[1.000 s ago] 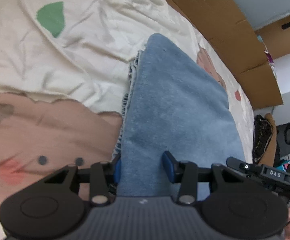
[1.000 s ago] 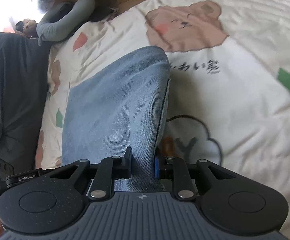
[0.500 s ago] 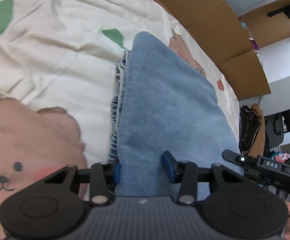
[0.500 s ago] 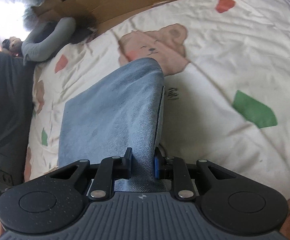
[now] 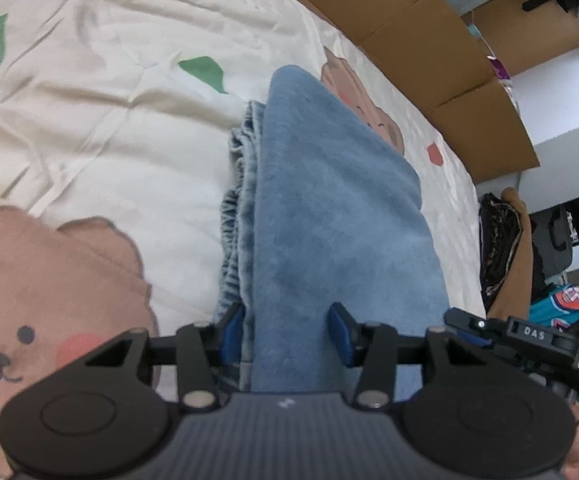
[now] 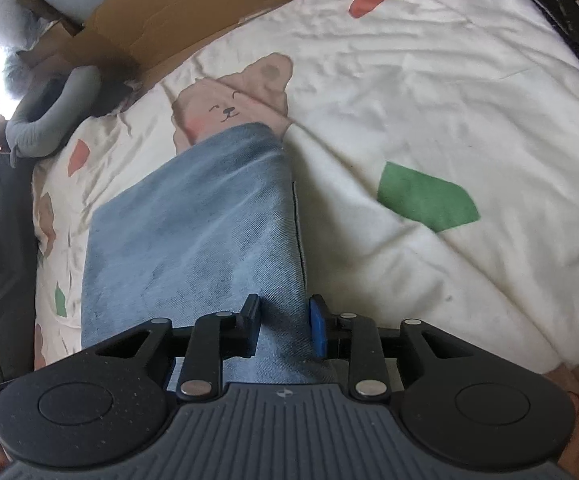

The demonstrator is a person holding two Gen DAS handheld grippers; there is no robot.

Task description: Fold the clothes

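A folded pair of blue denim jeans (image 5: 329, 208) hangs over the cream bear-print bedsheet (image 5: 101, 120), held up at its near edge by both grippers. My left gripper (image 5: 285, 338) is shut on the jeans' thick folded edge, with the gathered waistband (image 5: 237, 216) bunched at its left finger. My right gripper (image 6: 283, 330) is shut on the other corner of the jeans (image 6: 193, 240). The far end of the jeans drapes down toward the sheet.
Flattened cardboard (image 5: 429, 52) lines the far side of the bed. A grey garment (image 6: 49, 116) lies at the bed's far left corner. Dark clothing (image 5: 497, 236) and clutter sit beyond the bed's right edge. The other gripper (image 5: 529, 340) shows at the left wrist view's right.
Both grippers have carried the jeans across the bed, and the printed sheet has slid past beneath. The grips on the denim are unchanged.
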